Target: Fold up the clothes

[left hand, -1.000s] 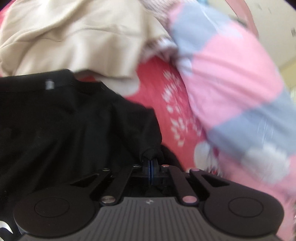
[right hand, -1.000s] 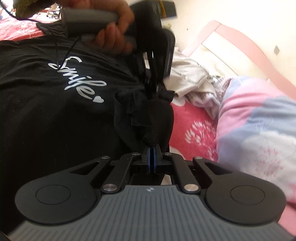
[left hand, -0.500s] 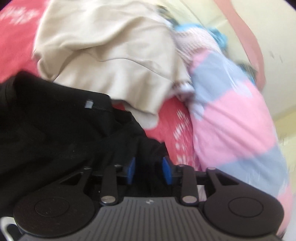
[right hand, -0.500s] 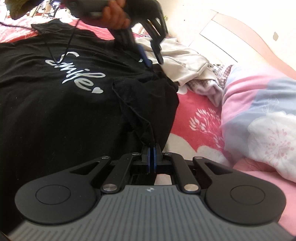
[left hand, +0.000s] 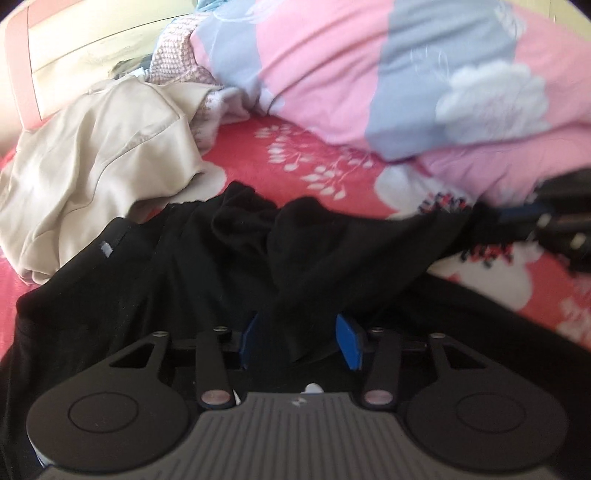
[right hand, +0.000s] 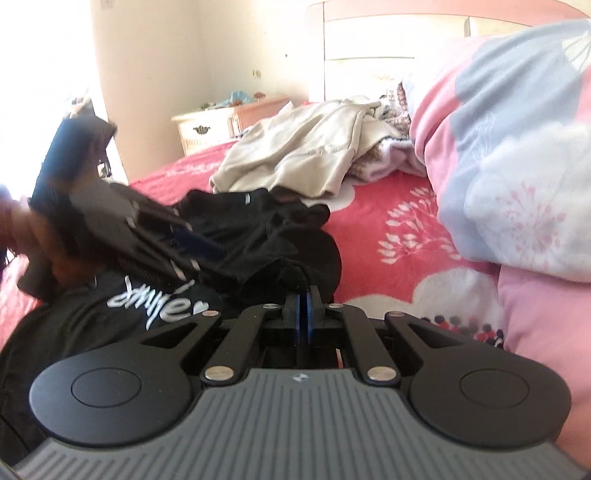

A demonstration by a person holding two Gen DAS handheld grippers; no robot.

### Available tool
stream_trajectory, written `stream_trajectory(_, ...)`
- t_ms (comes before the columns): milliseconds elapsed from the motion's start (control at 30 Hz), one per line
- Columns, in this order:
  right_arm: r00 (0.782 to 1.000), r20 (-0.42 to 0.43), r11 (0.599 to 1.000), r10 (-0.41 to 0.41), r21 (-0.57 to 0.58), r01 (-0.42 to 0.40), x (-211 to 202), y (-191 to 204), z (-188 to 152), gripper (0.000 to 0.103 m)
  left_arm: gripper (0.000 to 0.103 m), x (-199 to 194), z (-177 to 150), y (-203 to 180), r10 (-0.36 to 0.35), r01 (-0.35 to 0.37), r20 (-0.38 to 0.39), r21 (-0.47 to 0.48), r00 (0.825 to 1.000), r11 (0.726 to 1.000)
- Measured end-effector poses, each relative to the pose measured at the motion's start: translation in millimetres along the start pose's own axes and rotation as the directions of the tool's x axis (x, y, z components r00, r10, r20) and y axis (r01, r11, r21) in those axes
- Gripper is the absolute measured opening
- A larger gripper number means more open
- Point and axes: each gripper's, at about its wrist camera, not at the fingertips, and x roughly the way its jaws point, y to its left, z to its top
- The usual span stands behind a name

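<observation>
black t-shirt partly gathered on the bed

the black t-shirt point(right hand: 155, 310) lies bunched on the red bedsheet point(right hand: 391, 229) beside the quilt; a fold is pinched by the right gripper point(right hand: 303, 314), the left gripper point(left hand: 299, 341) is held wide over it. no tidy fold is seen.

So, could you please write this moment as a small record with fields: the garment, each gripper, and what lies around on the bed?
garment: black cotton T-shirt with white script print, bunched on the red floral bedsheet
left gripper: open, blue pads either side of a black fabric fold, not clamped
right gripper: shut on the T-shirt's edge
nearby clothes: crumpled beige garment beyond the T-shirt, a knitted piece behind it
bedding: pink and grey-blue quilt, to the right
background: pink headboard, cream nightstand
</observation>
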Motion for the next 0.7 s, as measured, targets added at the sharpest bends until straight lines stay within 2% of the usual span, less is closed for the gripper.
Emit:
stream_trajectory(33, 1.0, 0.005, 1.0, -0.004, 0.0, 0.004, -0.9, 0.7, 1.0, 0.002, 0.045, 0.3, -2.1, -0.7, 0.002, -0.002, 0.001, 0.006, 1.0, 1.0)
stream_trajectory(100, 1.0, 0.013, 1.0, -0.014, 0.0, 0.014, -2.3, 1.1, 2.8, 0.002, 0.035, 0.6, -6.2, -1.7, 0.004, -0.004, 0.003, 0.016, 1.0, 1.0)
stream_trajectory(167, 1.0, 0.02, 1.0, -0.018, 0.007, 0.017, -3.7, 0.9, 4.3, 0.002, 0.004, -5.2, -3.9, 4.4, -0.013, 0.015, 0.024, -0.051, 1.0, 0.999)
stream_trajectory(333, 0.998, 0.05, 0.999, -0.04, 0.03, 0.039, -7.4, -3.7, 9.2, 0.002, 0.002, -19.9, 2.2, 20.1, -0.051, 0.068, 0.083, -0.216, 0.995, 0.974)
stream_trajectory(433, 0.993, 0.072, 0.995, -0.094, 0.038, 0.091, -10.8, -8.4, 13.0, 0.002, 0.002, -31.7, 22.1, 40.7, -0.082, 0.133, 0.153, -0.361, 0.985, 0.923)
stream_trajectory(533, 0.978, 0.099, 0.983, -0.184, 0.024, 0.183, -13.5, -12.6, 16.1, 0.002, 0.002, -33.9, 54.8, 52.1, -0.109, 0.205, 0.232, -0.44, 0.967, 0.874)
stream_trajectory(600, 0.963, 0.107, 0.968, -0.249, 0.011, 0.249, -12.2, -14.7, 16.6, 0.002, 0.002, -27.5, 81.4, 51.0, -0.125, 0.243, 0.273, -0.456, 0.954, 0.856)
stream_trajectory(700, 0.934, 0.108, 0.938, -0.342, -0.027, 0.346, -5.2, -16.0, 12.6, 0.002, 0.002, -7.0, 119.0, 35.1, -0.132, 0.256, 0.298, -0.43, 0.945, 0.866)
